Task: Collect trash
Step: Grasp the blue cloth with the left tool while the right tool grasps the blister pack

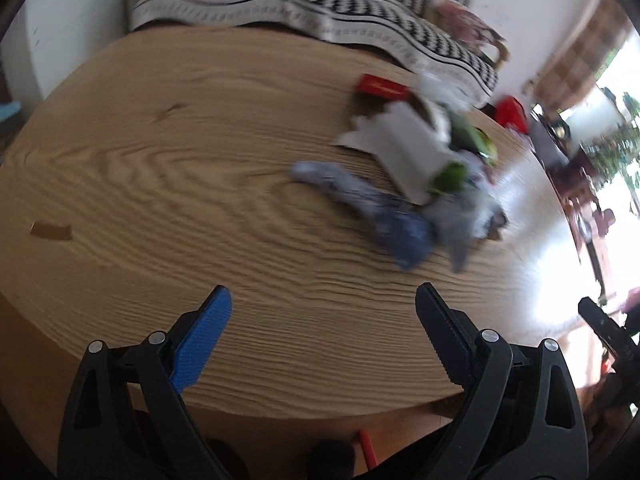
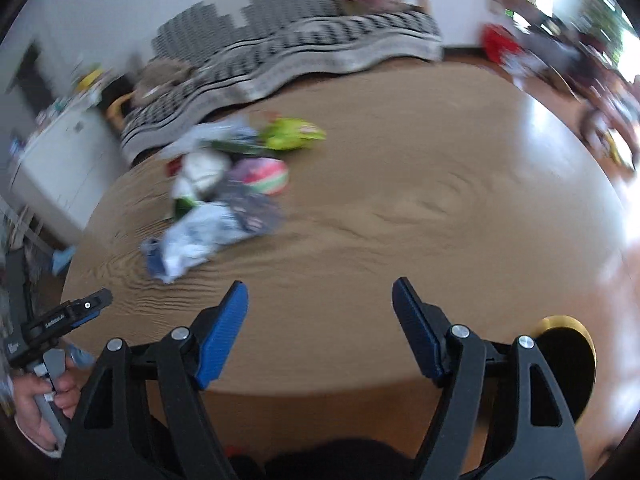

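Observation:
A heap of trash lies on the round wooden table [image 1: 160,168]: a torn white card [image 1: 400,148], a crumpled blue and white wrapper [image 1: 384,216], green packets [image 1: 452,176] and a red packet [image 1: 382,88]. My left gripper [image 1: 324,300] hovers open over the table's near edge, short of the heap, nothing between its fingers. In the right wrist view the same heap shows a blue and white wrapper [image 2: 192,240], a pink and green ball [image 2: 264,176] and a green packet [image 2: 292,136]. My right gripper [image 2: 320,296] is open and empty, right of the heap.
A black and white patterned blanket [image 1: 304,4] covers a seat behind the table [image 2: 440,200]. A small brown scrap [image 1: 51,231] lies at the table's left. A white cabinet [image 2: 64,160] stands at far left. A black and gold disc [image 2: 568,360] sits low right. A hand [image 2: 40,404] holds the left gripper.

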Demonstrator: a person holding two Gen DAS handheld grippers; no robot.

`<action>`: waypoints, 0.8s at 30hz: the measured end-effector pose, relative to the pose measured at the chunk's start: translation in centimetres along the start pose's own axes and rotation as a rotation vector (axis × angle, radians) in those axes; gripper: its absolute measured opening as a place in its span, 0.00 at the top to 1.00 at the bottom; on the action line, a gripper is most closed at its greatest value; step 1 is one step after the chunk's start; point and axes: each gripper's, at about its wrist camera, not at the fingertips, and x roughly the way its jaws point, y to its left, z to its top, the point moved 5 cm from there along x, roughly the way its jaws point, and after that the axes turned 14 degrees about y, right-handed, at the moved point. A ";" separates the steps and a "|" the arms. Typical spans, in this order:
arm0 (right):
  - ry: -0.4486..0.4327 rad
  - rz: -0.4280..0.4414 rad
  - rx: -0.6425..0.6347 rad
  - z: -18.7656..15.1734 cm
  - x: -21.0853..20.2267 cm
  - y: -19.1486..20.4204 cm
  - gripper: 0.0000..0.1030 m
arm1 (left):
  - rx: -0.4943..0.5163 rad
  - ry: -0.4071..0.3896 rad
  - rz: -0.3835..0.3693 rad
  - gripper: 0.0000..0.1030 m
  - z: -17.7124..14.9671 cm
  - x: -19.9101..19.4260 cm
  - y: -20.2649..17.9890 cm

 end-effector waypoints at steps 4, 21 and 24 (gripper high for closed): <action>0.011 -0.012 -0.137 2.8 1.8 3.3 0.30 | -0.046 0.029 -0.047 0.12 1.5 0.6 0.3; 0.131 -0.005 -0.333 9.6 12.4 6.2 0.35 | -0.010 0.028 0.094 0.09 8.2 8.0 -4.8; 0.153 0.051 -0.329 9.7 13.1 6.4 0.45 | 0.009 0.022 0.097 0.09 8.4 8.2 -5.2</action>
